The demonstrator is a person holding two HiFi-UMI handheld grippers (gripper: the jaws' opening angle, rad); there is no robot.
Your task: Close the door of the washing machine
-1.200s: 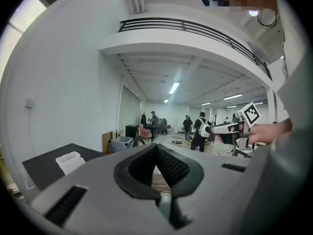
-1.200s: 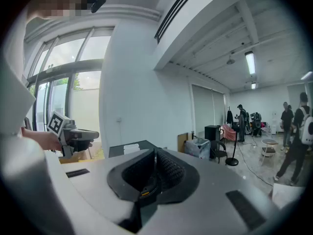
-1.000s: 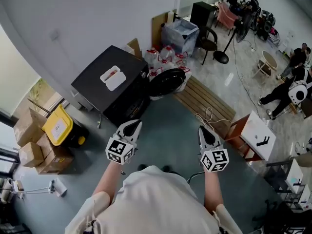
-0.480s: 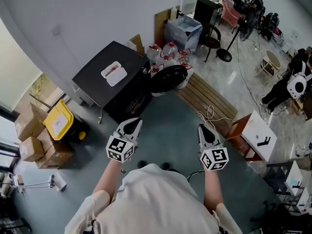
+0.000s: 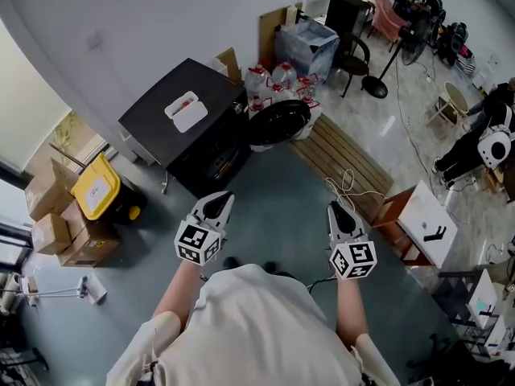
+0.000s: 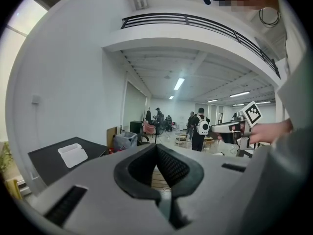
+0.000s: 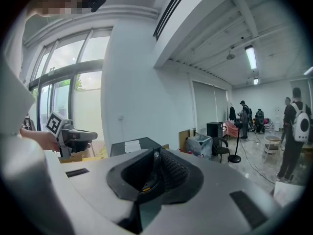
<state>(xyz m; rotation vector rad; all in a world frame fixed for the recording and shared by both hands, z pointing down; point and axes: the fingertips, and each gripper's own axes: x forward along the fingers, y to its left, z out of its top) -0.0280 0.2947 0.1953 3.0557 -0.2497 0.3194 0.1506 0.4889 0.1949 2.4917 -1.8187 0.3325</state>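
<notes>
Left claw (image 5: 219, 202) and right claw (image 5: 338, 213) both together, empty, same as before. Washing machine (image 5: 181, 123) sits far left, its round door (image 5: 278, 121) still hanging open on its right. Head view barely shifted.

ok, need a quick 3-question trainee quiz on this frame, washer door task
1. True or false: the door of the washing machine is already closed.
2. What lies on top of the washing machine? A) a white tray B) a red towel C) a laptop
3. Fill in: the left gripper and the right gripper are both ___ and hold nothing.

Key:
1. False, the door stands swung open.
2. A.
3. Shut.
</notes>
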